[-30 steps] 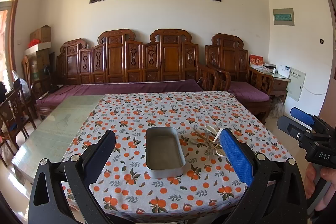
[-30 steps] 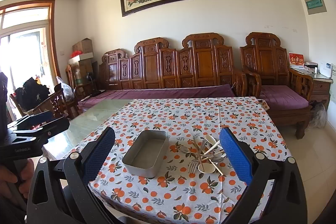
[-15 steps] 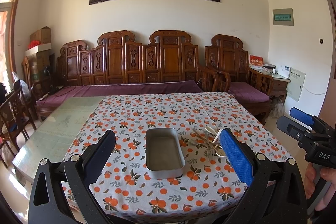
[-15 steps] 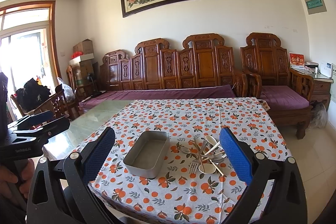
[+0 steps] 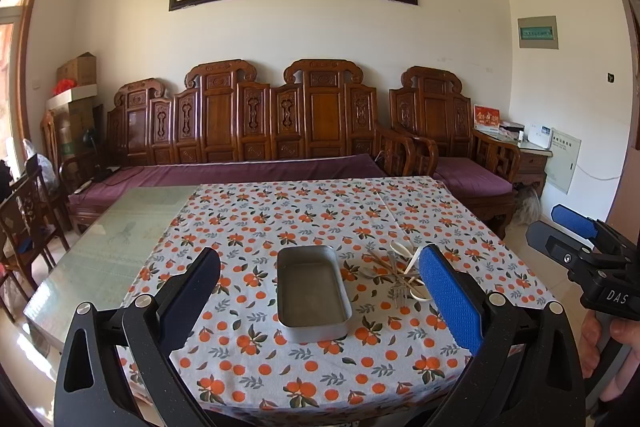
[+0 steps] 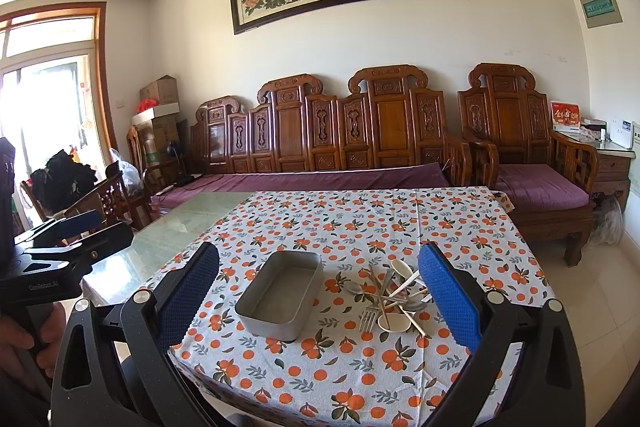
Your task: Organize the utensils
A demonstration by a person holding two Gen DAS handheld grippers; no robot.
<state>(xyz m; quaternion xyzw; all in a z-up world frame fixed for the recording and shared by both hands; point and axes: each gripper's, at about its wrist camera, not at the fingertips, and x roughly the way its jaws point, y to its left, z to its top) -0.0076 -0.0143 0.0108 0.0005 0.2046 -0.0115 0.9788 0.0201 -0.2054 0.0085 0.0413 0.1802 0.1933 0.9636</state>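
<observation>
The person is holding both tools back from the near edge of the table, so by the look of it the task is only at its opening step: nothing is being carried, and the rectangular grey metal tray (image 5: 313, 291) is lying empty on the white tablecloth printed with oranges (image 5: 280, 211). The left gripper (image 5: 320, 291) is hovering with its dark and blue pads spread wide, gripping nothing, and the tray is sitting framed between them in its view. The right gripper (image 6: 318, 291) is likewise gaping fully, with nothing between its fingers.

The utensils are lying just beside the tray, on its right side: a tangled heap of white spoons, wooden chopsticks and metal cutlery (image 6: 394, 297), with a silver metal fork (image 6: 367, 317) poking out at the near side towards the table edge. The pieces are crossing over one another, and which one is lying on top is hard to tell.

The next move probably calls for the right gripper, the one nearer the heap, to come forward and down over a single piece that is sticking out, such as the fork or a chopstick, lining its fingers across the handle. The left one could be steadying the tray meanwhile, since thin flat handles on cloth are likely to slip or drag neighbours along.
</observation>
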